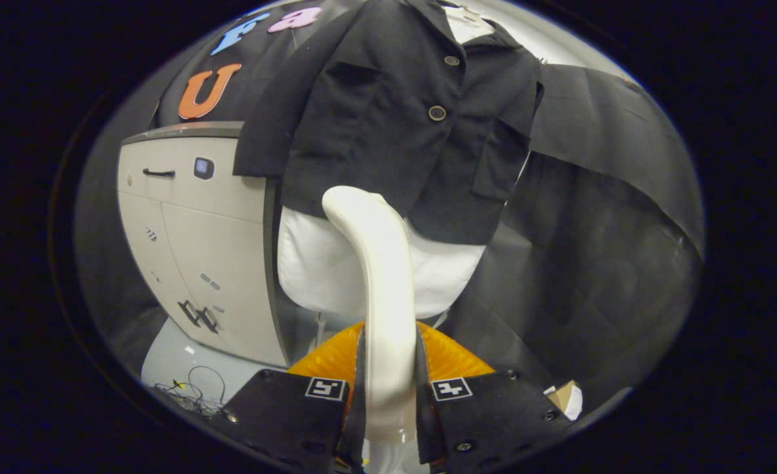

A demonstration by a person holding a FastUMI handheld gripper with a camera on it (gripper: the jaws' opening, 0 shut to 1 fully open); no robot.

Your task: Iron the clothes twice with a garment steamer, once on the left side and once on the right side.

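Gripper: gripper (390, 368) with both fingers pressed against the sides of the steamer handle, one on each side, pinching it between them.
Fingers: each finger (296, 408) carries a small square marker tag near its inner front corner; the handle fills the gap between them.
Steamer: white garment steamer (381, 283) rises from between the fingers, straight at first, then curving toward the left at its rounded top end.
Steamer tip: the rounded top lies in front of the lower hem of the jacket; whether it touches the cloth cannot be told.
Orange part: ribbed orange pieces (451, 359) show just ahead of the fingers, either side of the handle.
Jacket: black jacket (388, 118) hangs beyond the steamer, buttoned, with two round buttons down the front and a flap pocket on each side; its sleeves hang at both sides.
White form: white padded form (316, 270) shows under the jacket's hem, behind the steamer.
Cabinet: beige cabinet (197, 230) with a dark handle stands beyond the fingers to the left of the jacket.
Cables: thin wires (191, 392) lie on the pale floor left of the left finger.
Cloth: black cloth (592, 217) drapes to the right of the jacket.
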